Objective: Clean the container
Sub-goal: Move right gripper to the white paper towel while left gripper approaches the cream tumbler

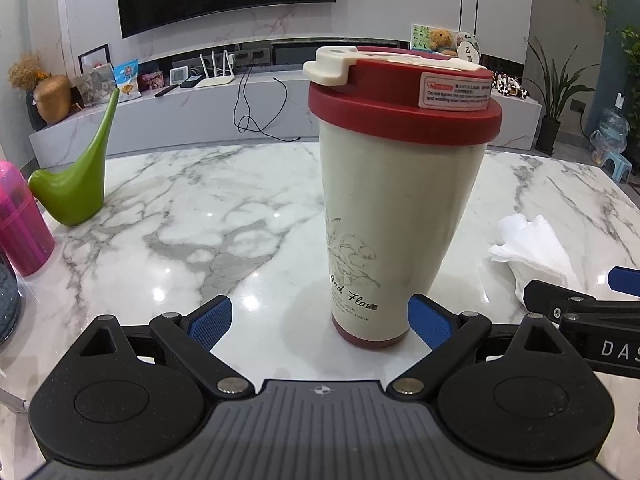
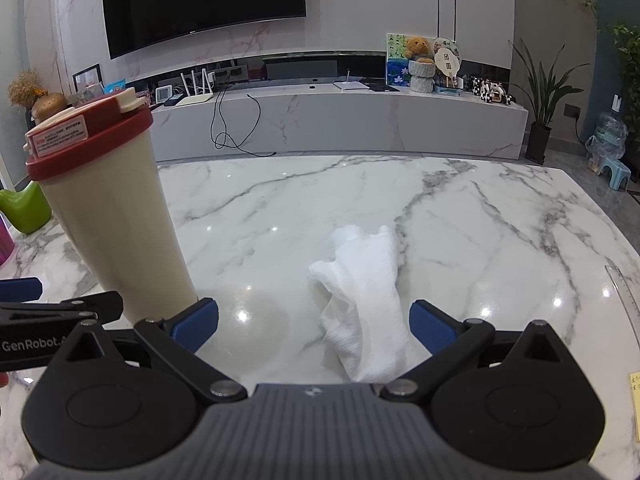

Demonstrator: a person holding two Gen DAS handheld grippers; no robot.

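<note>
On a marble table, the left gripper frames a lidded tumbler's base, jaws apart; the right gripper, jaws apart, straddles a crumpled paper towel. A low squeeze could topple the tall tumbler

Marble table: broad bare stretch at centre and toward the far edge, open to passage.

Cream cup with red lid: upright, tall, blocks the line ahead of the left gripper, whose jaws stand apart, the right pad close beside the cup's base.

White cloth: crumpled, low, lying between the spread jaws of the right gripper.

Green watering can and pink container: crowd the table's left edge.
</note>
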